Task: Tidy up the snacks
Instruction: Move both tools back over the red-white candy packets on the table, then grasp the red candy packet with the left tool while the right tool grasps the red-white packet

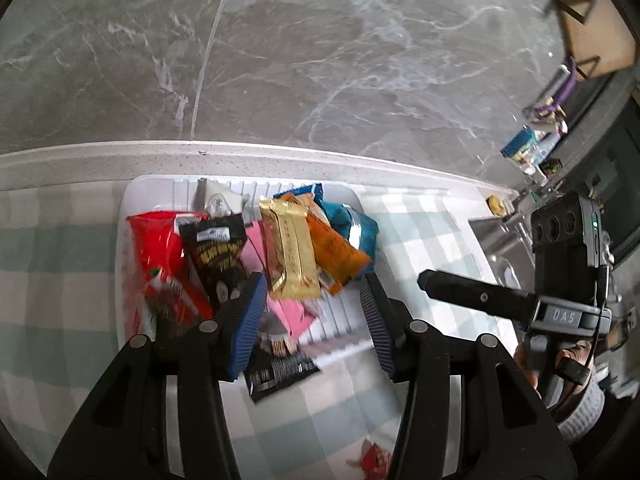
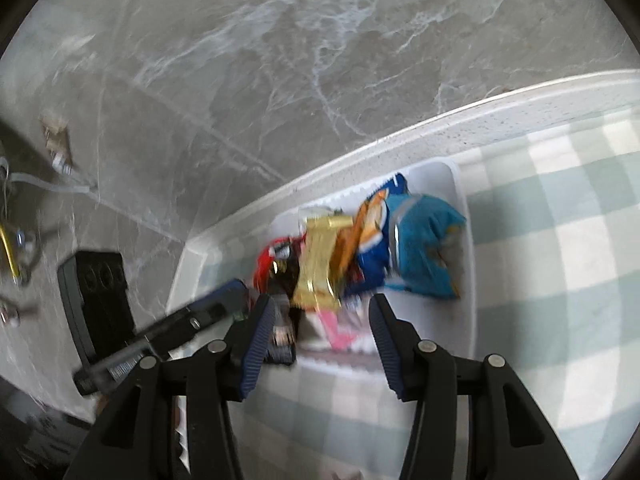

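Observation:
A white tray (image 1: pixel 348 320) on the checked cloth holds a pile of snack packets: a red one (image 1: pixel 160 252), a black one (image 1: pixel 218 252), a gold one (image 1: pixel 290 254), an orange one (image 1: pixel 334 248), a teal-blue one (image 1: pixel 356 226) and a pink one (image 1: pixel 294 314). My left gripper (image 1: pixel 314 316) is open and empty, low over the tray's near side. My right gripper (image 2: pixel 320 330) is open and empty above the tray's near edge (image 2: pixel 472 264), facing the gold packet (image 2: pixel 318 268) and teal packet (image 2: pixel 424 252). The right gripper also shows at the right of the left wrist view (image 1: pixel 472 292).
A black packet (image 1: pixel 280 372) hangs over the tray's near rim. A small red wrapper (image 1: pixel 374 460) lies on the cloth near me. The white counter edge (image 1: pixel 280 156) borders the grey marble floor. A sink (image 1: pixel 504 248) and clutter sit at the right.

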### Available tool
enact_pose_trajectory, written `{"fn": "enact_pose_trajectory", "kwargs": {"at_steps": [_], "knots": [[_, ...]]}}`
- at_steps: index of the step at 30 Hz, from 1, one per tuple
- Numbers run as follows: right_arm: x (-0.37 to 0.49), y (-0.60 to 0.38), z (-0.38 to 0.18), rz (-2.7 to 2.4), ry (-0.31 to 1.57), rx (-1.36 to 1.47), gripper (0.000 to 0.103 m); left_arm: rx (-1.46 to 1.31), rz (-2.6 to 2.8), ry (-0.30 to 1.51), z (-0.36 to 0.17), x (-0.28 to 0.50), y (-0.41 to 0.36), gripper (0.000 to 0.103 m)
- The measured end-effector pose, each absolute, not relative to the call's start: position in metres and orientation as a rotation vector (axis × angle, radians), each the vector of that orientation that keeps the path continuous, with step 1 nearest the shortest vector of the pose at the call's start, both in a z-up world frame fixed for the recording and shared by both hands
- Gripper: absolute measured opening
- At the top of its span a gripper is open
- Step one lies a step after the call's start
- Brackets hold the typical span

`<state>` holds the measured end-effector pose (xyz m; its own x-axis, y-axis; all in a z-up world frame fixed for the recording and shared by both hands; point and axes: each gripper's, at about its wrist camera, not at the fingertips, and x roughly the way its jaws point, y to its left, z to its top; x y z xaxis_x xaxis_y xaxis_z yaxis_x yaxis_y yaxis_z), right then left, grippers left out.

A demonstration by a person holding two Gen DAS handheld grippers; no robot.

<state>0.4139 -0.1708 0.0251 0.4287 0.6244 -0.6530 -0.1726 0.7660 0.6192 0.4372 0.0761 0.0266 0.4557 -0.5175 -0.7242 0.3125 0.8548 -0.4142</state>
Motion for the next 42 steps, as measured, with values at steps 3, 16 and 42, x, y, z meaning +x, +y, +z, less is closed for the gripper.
{"fn": "enact_pose_trajectory", "kwargs": {"at_steps": [3,16,42], "knots": [[0.386,-0.171,0.028,0.526,1.01,0.432,0.052,-0.209,-0.526,0.965,0.032,0.416,0.076,0.047],[0.263,-0.147,-0.003,0.55,1.084,0.105,0.055,-0.034,-0.638,1.044,0.0,0.324,0.057,0.048],[0.203,-0.099,-0.054,0.501,1.058,-0.197,0.055,-0.147,-0.657,1.349,-0.072,0.276,-0.003,0.049]]}}
